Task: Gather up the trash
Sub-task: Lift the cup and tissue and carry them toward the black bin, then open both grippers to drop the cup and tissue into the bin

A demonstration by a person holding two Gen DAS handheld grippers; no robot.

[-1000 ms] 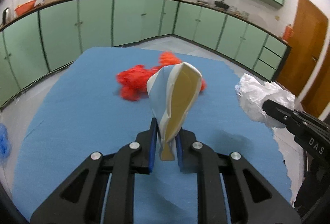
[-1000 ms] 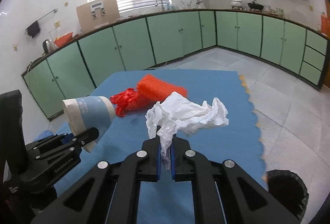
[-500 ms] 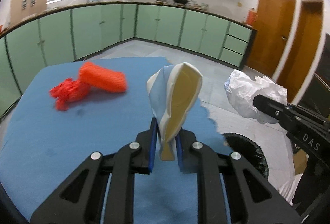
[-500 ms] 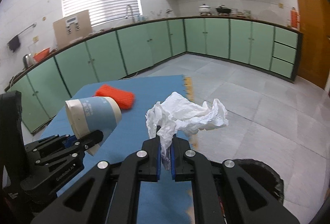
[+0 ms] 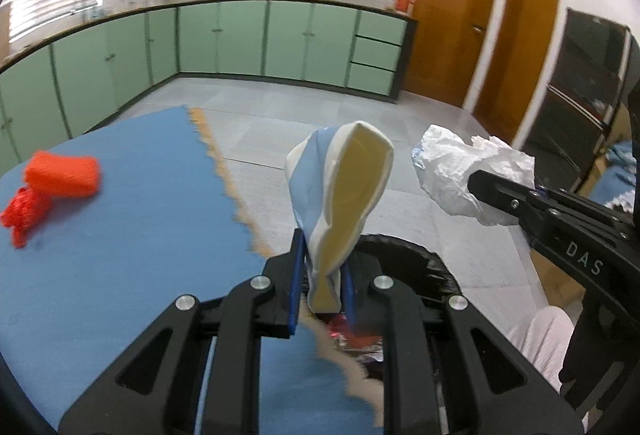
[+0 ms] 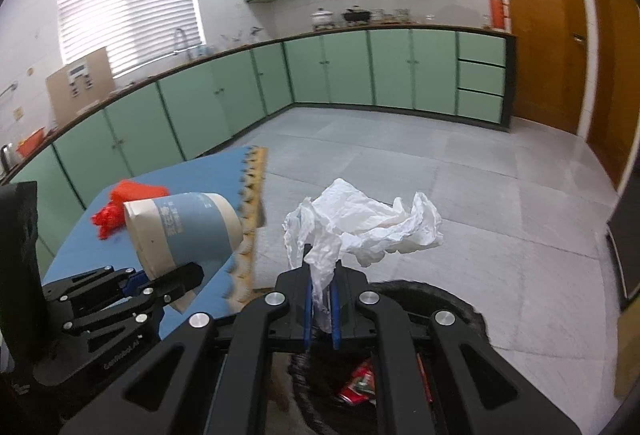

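Note:
My left gripper (image 5: 320, 291) is shut on a squashed blue and cream paper cup (image 5: 340, 203), also seen from the side as the cup (image 6: 184, 231) in the right wrist view. My right gripper (image 6: 320, 299) is shut on a crumpled white tissue (image 6: 360, 223); the same tissue (image 5: 452, 175) shows at the right of the left wrist view. Both grippers hang over a black-lined trash bin (image 5: 424, 267), whose rim (image 6: 452, 303) sits on the floor beside the table. Red wrappers (image 6: 356, 383) lie inside it. An orange-red net (image 5: 56, 179) lies on the blue table cover (image 5: 120, 255).
The table's jagged right edge (image 5: 236, 195) runs just left of the bin. Grey tiled floor (image 6: 480, 195) spreads beyond, ringed by green cabinets (image 6: 360, 71). Wooden doors (image 5: 452, 19) stand at the right. A person's white-clad knee (image 5: 544, 339) is beside the bin.
Both grippers swung rightward off the blue table with cup and tissue still held. The bin came into view beneath them, and the red net slid to the left.

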